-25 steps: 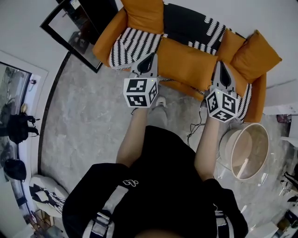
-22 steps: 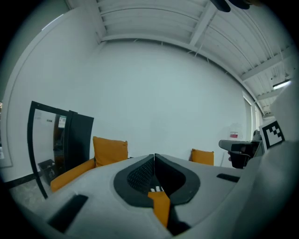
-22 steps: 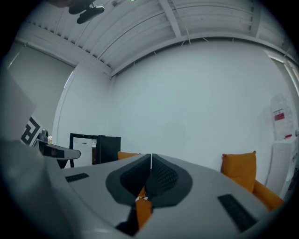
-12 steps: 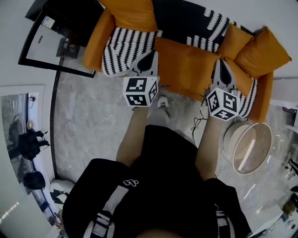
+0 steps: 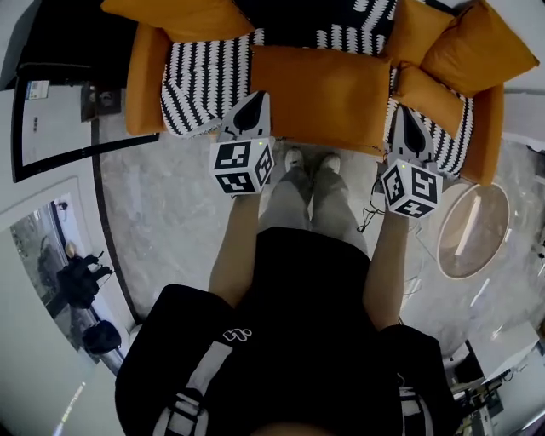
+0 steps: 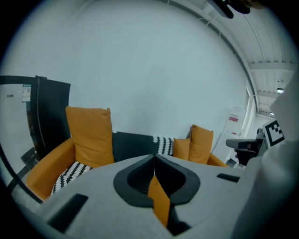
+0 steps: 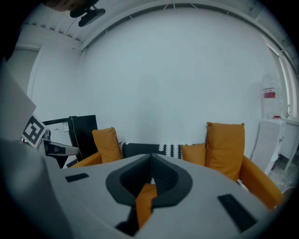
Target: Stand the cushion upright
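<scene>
Head view: left tongs (image 5: 253,100) clenched, empty, tips at front edge of orange sofa (image 5: 319,89). Right tongs (image 5: 402,117) clenched, empty, tips by striped throw (image 5: 450,140) at sofa's right end. Small orange cushion (image 5: 430,95) at 1 o'clock of right tongs, on seat, touching large orange cushion (image 5: 477,47). Third orange cushion (image 5: 183,13) at 11 o'clock of left tongs.

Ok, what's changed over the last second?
The person has squared up to the sofa, which now lies straight across the head view instead of slanted. The left tool and right tool swung round too, tips over its front edge. Both stay shut and empty; the cushions haven't moved.
</scene>
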